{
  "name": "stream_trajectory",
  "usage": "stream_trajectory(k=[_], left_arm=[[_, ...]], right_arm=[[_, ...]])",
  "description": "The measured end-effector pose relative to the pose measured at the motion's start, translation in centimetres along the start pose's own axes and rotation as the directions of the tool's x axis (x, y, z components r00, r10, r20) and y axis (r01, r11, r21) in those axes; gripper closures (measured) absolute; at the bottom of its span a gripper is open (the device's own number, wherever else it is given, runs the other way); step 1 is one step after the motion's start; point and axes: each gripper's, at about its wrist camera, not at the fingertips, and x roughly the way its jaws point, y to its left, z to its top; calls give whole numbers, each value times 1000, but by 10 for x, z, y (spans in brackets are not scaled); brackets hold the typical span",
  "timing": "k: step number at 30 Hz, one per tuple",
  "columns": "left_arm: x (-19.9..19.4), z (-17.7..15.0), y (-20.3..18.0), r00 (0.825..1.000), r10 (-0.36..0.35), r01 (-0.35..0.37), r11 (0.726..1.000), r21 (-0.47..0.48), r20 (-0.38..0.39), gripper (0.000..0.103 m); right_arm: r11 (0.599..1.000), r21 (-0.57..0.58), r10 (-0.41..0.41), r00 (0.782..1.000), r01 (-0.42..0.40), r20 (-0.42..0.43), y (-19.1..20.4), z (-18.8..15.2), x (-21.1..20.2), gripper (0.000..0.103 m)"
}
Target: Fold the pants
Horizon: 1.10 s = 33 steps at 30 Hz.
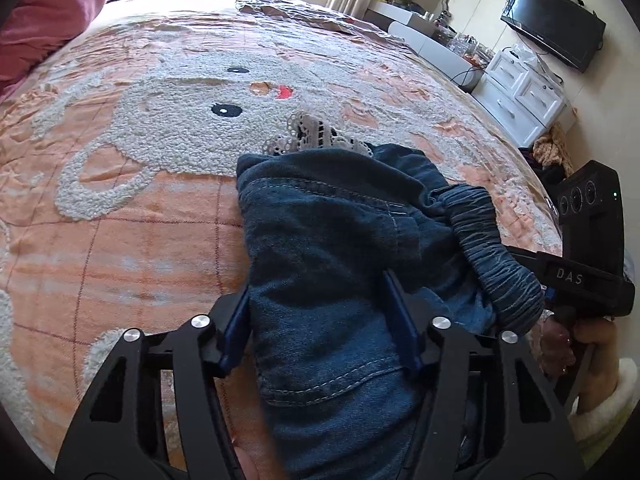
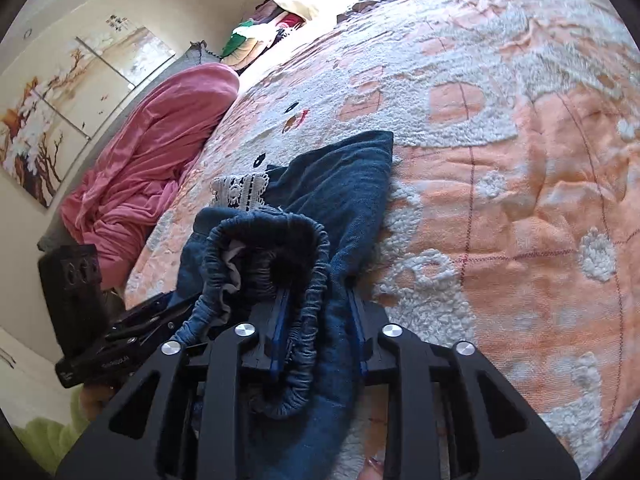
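Pants [image 1: 332,240]: small dark denim pair with an elastic waistband [image 1: 492,248], lying bunched on the bed near its front edge, lace-trimmed cuffs [image 1: 316,136] poking out at the far end. They already look doubled over at least once: several layers stacked, waistband rolled on top. Not flat, not squared. Judgement: mid-task, a fold under way, final tidy fold and smoothing still to do.

Left gripper [image 1: 320,320]: jaws partly closed around a thick wad of denim at the near end; cloth fills the gap, pads appear to press on both sides, so it reads as gripping the pants.

Right gripper [image 2: 318,328]: narrow gap, clamped on the gathered waistband and the layer beside it. Gripping the pants too. From the left wrist view it comes in from the right, person's hand [image 1: 576,344] on the handle, fluffy pale cuff at the wrist.

Surface: bed with an orange-peach quilt [image 1: 120,240], raised white fleecy cartoon animal pattern, grid stitching. Soft, so the cloth will drag rather than slide.

Room: pink bedding [image 2: 152,152] heaped at the head end, floral wall panels [image 2: 60,108] behind it, white drawer unit [image 1: 524,96] and wall TV [image 1: 556,24] on the other side, curtain and bright window beyond, clothes piled near it.
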Motion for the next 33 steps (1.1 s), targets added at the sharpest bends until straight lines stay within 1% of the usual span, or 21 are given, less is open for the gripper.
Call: stream_trajectory(k=[1,3,5,10,12,16,18,21,23,26,28,30,31,33], left_arm=[[0,0,-2,1000,-13,13,1000,-2,-2,68],[-3,1,-6,1000,-4,4,1000,9,12,79],[-9,4,-9,999,0,-1,1000,20,36,82],[-27,18,-5,996,-6,3,1000,30,86,84],[-36,32,2,992,14,-18,999,34,123,84],[-47,58,21,984,60,-65,998,26,167,84],[-48,67,32,980,87,-93,995,24,180,84],[-36,80,55,978,126,-126,992,-10,165,84],[-29,83,68,978,141,-137,990,-35,156,84],[-19,80,85,977,159,-149,986,-76,140,84],[-11,75,92,979,167,-157,984,-89,118,83],[-6,71,96,977,184,-176,981,-85,103,76],[-5,70,98,978,180,-171,981,-93,101,73],[-4,69,100,979,178,-169,981,-96,96,65]], right_arm=[[1000,-8,-1,1000,1,10,3,0,-1,84],[999,-34,0,999,1,40,12,1,-5,86],[998,-61,2,998,3,66,22,1,-8,87],[989,-147,4,993,13,117,52,14,-10,87],[982,-189,7,991,18,131,66,25,-6,87],[971,-239,19,989,17,148,86,54,12,87],[967,-255,26,990,10,140,94,70,28,87],[967,-253,7,994,22,112,99,91,58,88],[968,-251,-2,995,27,99,100,99,75,88],[969,-240,-42,998,54,54,96,105,100,88],[969,-231,-81,996,86,34,92,104,111,88],[968,-221,-116,993,117,15,85,102,118,88],[969,-210,-135,991,133,6,81,100,120,88],[971,-181,-160,987,155,-13,70,98,125,88]])
